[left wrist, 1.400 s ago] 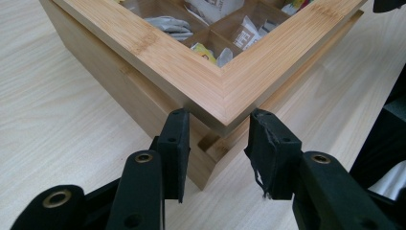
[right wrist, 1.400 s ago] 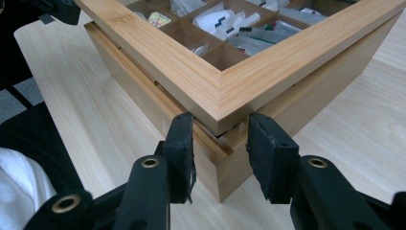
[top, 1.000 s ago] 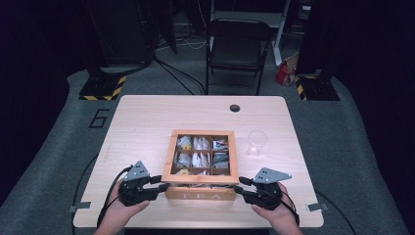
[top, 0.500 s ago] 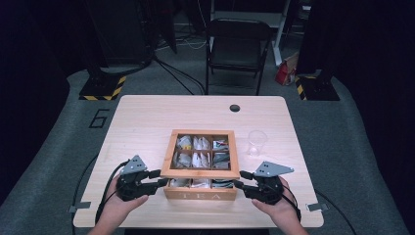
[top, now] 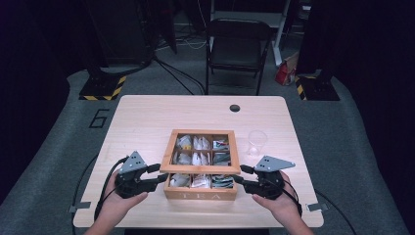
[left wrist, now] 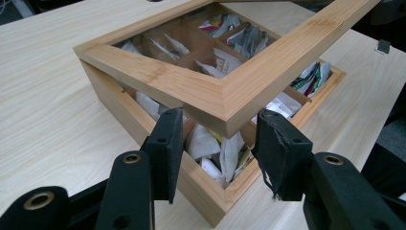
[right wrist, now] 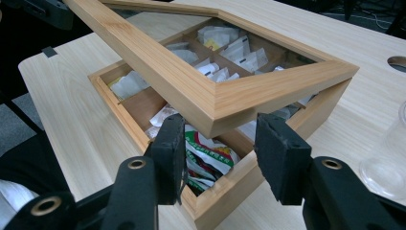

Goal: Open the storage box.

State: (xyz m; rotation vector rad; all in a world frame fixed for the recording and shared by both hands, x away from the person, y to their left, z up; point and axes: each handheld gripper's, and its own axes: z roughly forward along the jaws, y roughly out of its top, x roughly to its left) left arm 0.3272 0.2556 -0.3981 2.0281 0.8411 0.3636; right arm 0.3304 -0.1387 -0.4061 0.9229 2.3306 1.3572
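A wooden tea box [top: 200, 193] stands at the table's near middle, its compartments holding tea bags [left wrist: 210, 143]. Its framed, windowed lid [top: 200, 169] is tilted up at the front and stays down at the back. My left gripper [top: 161, 175] is at the lid's front left corner, and the right gripper [top: 240, 176] at the front right corner. In the left gripper view the lid [left wrist: 158, 72] has its corner wedged between the wide-apart jaws of my left gripper [left wrist: 221, 122]. My right gripper [right wrist: 221, 125] straddles the lid [right wrist: 191, 91] the same way, open.
A clear plastic cup [top: 257, 142] stands just right of the box, close to the right gripper [right wrist: 390, 163]. A round cable hole [top: 235, 107] sits near the table's far edge. A black folding chair [top: 237, 46] stands beyond the table.
Both grippers have moved in under the lid's front corners, and the lid's front edge has risen off the box.
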